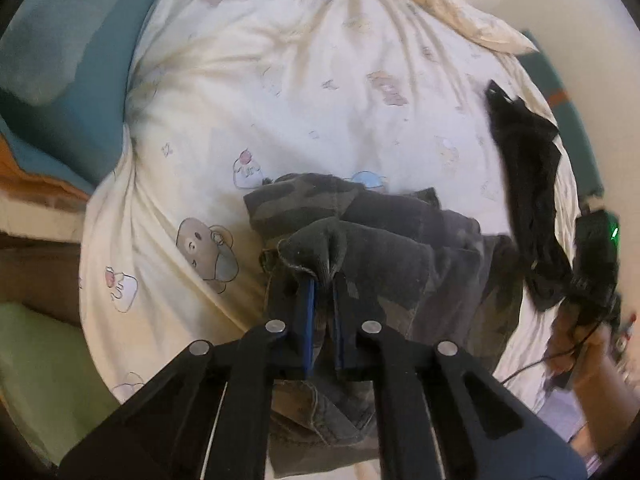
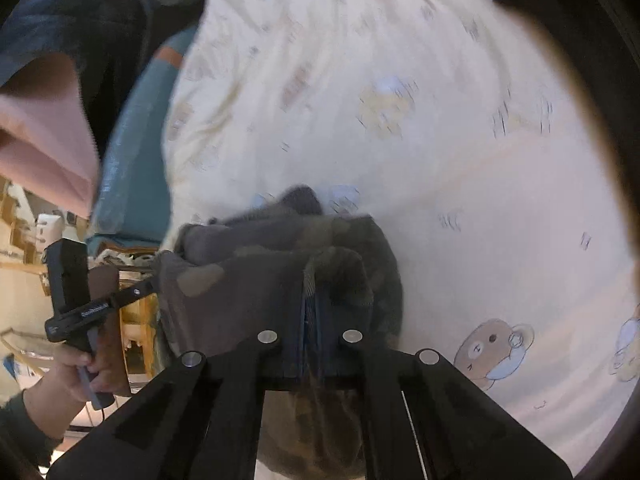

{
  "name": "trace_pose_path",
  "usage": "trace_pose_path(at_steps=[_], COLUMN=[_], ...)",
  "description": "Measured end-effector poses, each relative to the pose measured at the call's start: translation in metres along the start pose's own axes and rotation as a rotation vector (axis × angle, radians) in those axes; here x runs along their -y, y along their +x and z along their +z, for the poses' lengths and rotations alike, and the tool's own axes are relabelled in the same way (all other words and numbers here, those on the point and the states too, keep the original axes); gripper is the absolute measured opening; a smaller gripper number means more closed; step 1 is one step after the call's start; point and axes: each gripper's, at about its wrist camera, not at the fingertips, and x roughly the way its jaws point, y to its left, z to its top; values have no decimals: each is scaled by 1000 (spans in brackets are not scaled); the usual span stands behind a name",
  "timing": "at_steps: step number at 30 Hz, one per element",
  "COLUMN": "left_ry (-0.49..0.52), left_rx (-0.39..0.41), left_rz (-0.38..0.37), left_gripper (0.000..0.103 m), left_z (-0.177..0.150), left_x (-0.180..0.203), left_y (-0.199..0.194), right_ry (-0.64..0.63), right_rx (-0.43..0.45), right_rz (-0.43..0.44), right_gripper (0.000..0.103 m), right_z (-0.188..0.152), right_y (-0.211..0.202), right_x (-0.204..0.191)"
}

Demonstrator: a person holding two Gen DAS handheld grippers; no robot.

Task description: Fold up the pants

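Cream cartoon-print bedding point(image 1: 320, 92) fills both views. Centre frame, I have both grippers, left point(image 1: 322, 276) and right point(image 2: 310, 280), clamped on the pants point(image 1: 400, 240); probably separate edges, so I lift evenly.

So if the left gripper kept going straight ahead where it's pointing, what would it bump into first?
The left gripper already has its jaws shut on a fold of the camouflage pants, so more of those pants come first. Right behind them lies the cream cartoon bedsheet, though depth is hard to judge.
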Motion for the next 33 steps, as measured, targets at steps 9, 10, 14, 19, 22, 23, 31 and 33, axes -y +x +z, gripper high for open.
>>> trace_pose_path(at_steps=[9, 10, 14, 19, 22, 23, 31, 33], left_ry=[-53, -74, -65, -101, -114, -105, -83, -58], left_rx=[130, 140, 132, 95, 91, 85, 79, 89], left_rz=[-20, -12, 79, 133, 126, 136, 117, 80], left_gripper=[4, 4, 4, 6, 10, 18, 78, 79], left_z=[15, 22, 38, 39, 39, 38, 10, -12], left_x=[1, -5, -20, -41, -44, -42, -31, -20], left_y=[-56, -51, -8, 46, 48, 45, -1, -16], right_ry=[-135, -119, -127, -216, -226, -228, -186, -160], right_rx=[133, 134, 74, -27, -66, -67, -11, 22], right_rz=[11, 2, -84, -233, -257, -253, -219, -207], right_gripper=[3, 3, 2, 2, 4, 4, 15, 21], right_z=[23, 34, 65, 68, 67, 68, 52, 39], right_y=[-59, -52, 1, 70, 81, 77, 7, -17], right_x=[-53, -45, -24, -10, -11, -13, -21, -20])
